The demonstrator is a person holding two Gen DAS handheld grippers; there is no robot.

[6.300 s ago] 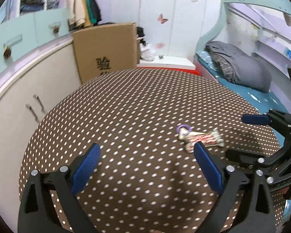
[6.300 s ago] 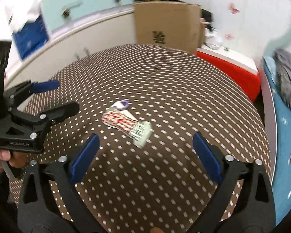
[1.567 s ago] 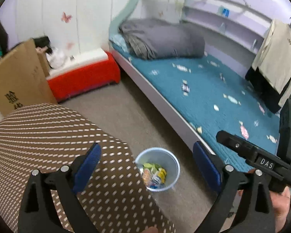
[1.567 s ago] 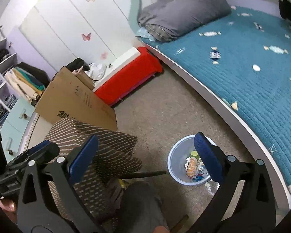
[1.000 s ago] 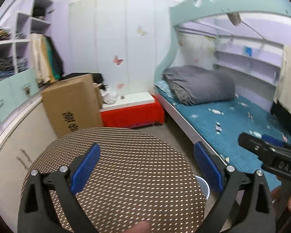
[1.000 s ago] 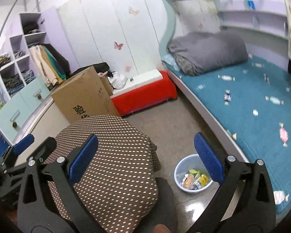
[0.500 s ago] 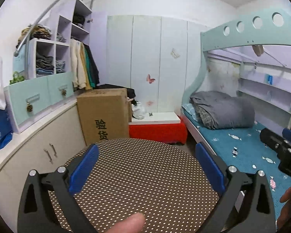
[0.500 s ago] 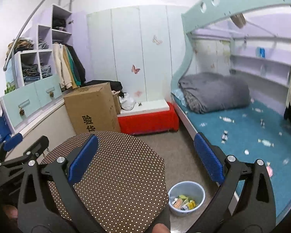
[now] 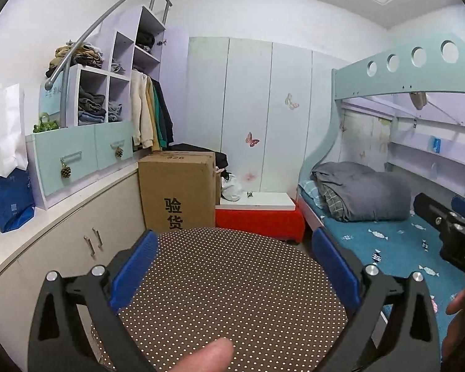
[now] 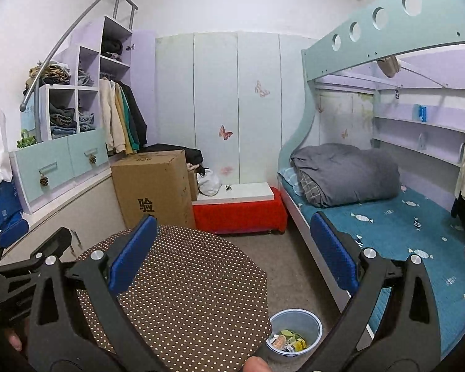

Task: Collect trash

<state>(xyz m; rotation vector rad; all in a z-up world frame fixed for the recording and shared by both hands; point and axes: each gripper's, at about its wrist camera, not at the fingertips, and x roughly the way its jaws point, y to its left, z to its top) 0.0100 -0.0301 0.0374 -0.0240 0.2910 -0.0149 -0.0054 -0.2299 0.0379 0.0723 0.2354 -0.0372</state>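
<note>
Both tools are held high and level above the polka-dot surface, each with its blue pads spread wide and nothing between them. The left gripper frames only bare dotted cloth; a fingertip pokes in at the bottom edge of its view. The right gripper is likewise spread and empty, and in its view the left tool shows as a black frame off to its left.

No loose trash shows on the surface in either view. The task's thing that can be seen is the trash already lying in the bin, a pale blue bucket on the floor just past the surface's rim, below the right gripper and a little to its right, close under its right pad. Wrappers lie in a heap inside it. From the left wrist view the bin is hidden behind the surface, so the right hand looks the nearer of the two to it. Judging from this, the collecting seems done or nearly so; any further drop would call for the right gripper to dip forward and down toward the bin.

Farther ahead stand the cardboard box and the red bench, and to the right runs the bed.
</note>
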